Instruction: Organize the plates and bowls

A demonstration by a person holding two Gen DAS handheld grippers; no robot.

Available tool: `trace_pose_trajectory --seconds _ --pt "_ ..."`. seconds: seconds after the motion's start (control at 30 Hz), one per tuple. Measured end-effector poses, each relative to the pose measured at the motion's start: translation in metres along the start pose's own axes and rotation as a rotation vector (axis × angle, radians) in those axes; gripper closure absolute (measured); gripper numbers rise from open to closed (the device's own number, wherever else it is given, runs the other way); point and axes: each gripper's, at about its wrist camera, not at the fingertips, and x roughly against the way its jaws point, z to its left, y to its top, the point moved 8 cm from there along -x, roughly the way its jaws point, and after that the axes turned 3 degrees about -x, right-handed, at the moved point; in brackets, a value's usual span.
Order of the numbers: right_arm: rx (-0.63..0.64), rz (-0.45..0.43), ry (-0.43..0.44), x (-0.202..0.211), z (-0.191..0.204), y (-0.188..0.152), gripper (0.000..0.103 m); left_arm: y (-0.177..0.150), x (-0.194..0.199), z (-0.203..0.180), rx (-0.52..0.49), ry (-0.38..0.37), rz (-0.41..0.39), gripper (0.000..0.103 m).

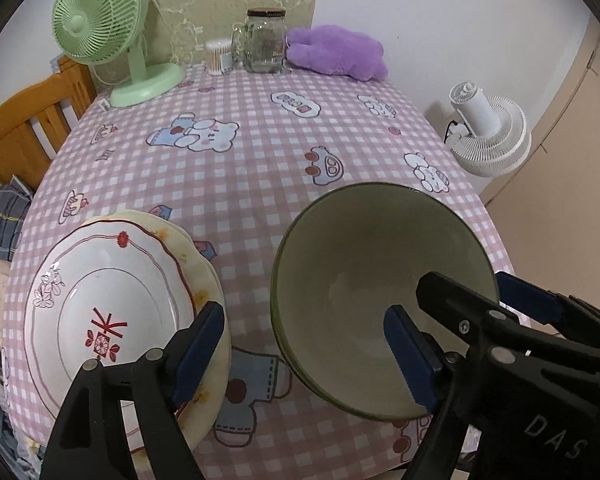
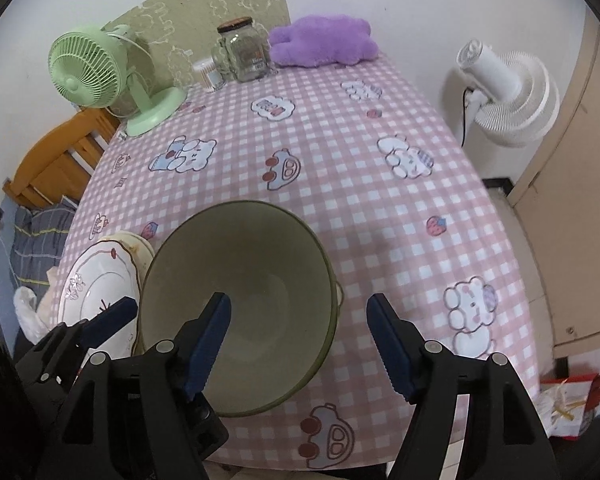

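Left wrist view shows the left gripper [image 1: 304, 340] spread wide between the stacked plates [image 1: 112, 312] at the near left edge of the checked tablecloth [image 1: 260, 168] and the green bowl [image 1: 380, 296] just beside them. The right gripper [image 2: 300, 344] is also released, its jaws straddling the bowl's near rim, so I judge the plates gathered and the bowl unplaced. Only "DAS" is readable, on the gripper body.

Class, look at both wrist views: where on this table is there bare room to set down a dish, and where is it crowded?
Free: the wide middle of the tablecloth, between the green fan, the purple plush and the green bowl; also the right side beyond the bowl. Crowded: the near-left edge, where the stacked plates sit beside the bowl, and the back edge by the glass jar.
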Motion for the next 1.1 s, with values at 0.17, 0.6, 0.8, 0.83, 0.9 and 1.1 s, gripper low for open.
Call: trace_pose_trajectory --seconds 0.17,0.6,0.8,0.83,0.9,1.1 --pt "-0.013 0.016 -0.015 -0.012 -0.006 0.003 0.03 0.0 -0.014 0.0 0.021 -0.033 0.028 0.02" --pt "-0.02 0.13 -0.009 -0.056 -0.014 0.012 0.03 0.005 -0.052 -0.005 0.081 -0.061 0.084 0.029" --pt "-0.029 0.15 0.029 -0.064 -0.018 0.016 0.03 0.003 -0.055 -0.006 0.118 -0.102 0.093 0.03" --pt "-0.027 0.151 0.03 -0.064 -0.019 0.017 0.03 0.003 -0.055 -0.007 0.122 -0.107 0.101 0.03" --pt "-0.024 0.16 0.036 -0.067 -0.021 0.017 0.03 0.004 -0.054 -0.01 0.116 -0.115 0.104 0.035" --pt "-0.084 0.21 0.149 -0.077 -0.023 0.012 0.035 0.003 -0.053 -0.012 0.106 -0.092 0.114 0.037"
